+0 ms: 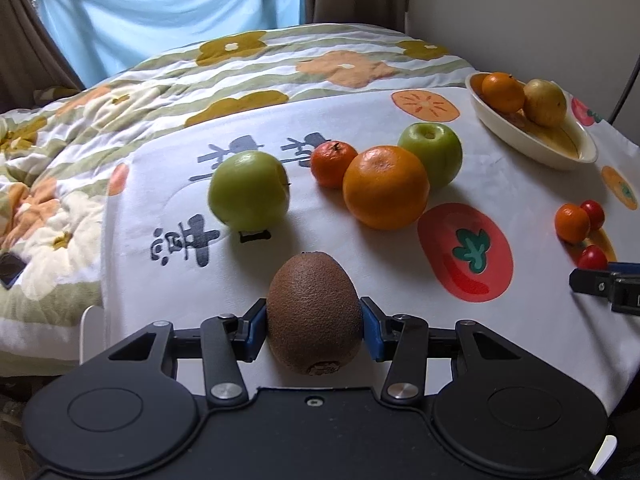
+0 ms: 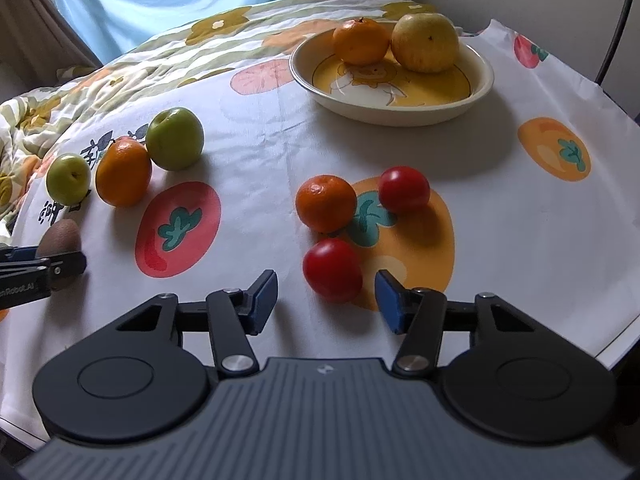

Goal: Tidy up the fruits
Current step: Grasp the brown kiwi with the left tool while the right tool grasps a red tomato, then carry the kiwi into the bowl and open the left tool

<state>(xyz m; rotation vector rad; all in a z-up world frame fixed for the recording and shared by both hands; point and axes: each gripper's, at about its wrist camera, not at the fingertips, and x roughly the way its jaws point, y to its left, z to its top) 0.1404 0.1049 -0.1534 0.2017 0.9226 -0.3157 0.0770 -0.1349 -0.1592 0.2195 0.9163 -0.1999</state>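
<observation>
My left gripper (image 1: 314, 326) is shut on a brown kiwi (image 1: 314, 314), just above the cloth. Beyond it lie a green apple (image 1: 249, 190), a small mandarin (image 1: 332, 164), a large orange (image 1: 386, 187) and a second green apple (image 1: 432, 154). My right gripper (image 2: 326, 300) is open, its blue pads either side of a red tomato (image 2: 332, 270) that lies just ahead of them. A mandarin (image 2: 325, 203) and a second tomato (image 2: 404, 190) lie behind it. A cream bowl (image 2: 400, 112) at the back holds an orange (image 2: 360, 42) and a yellow pear (image 2: 425, 42).
A white fruit-printed cloth (image 2: 260, 128) covers the table. A flowered quilt (image 1: 60, 160) on a bed lies to the left and behind. Curtains and a window are at the back. The table's edge (image 2: 616, 348) runs at the right.
</observation>
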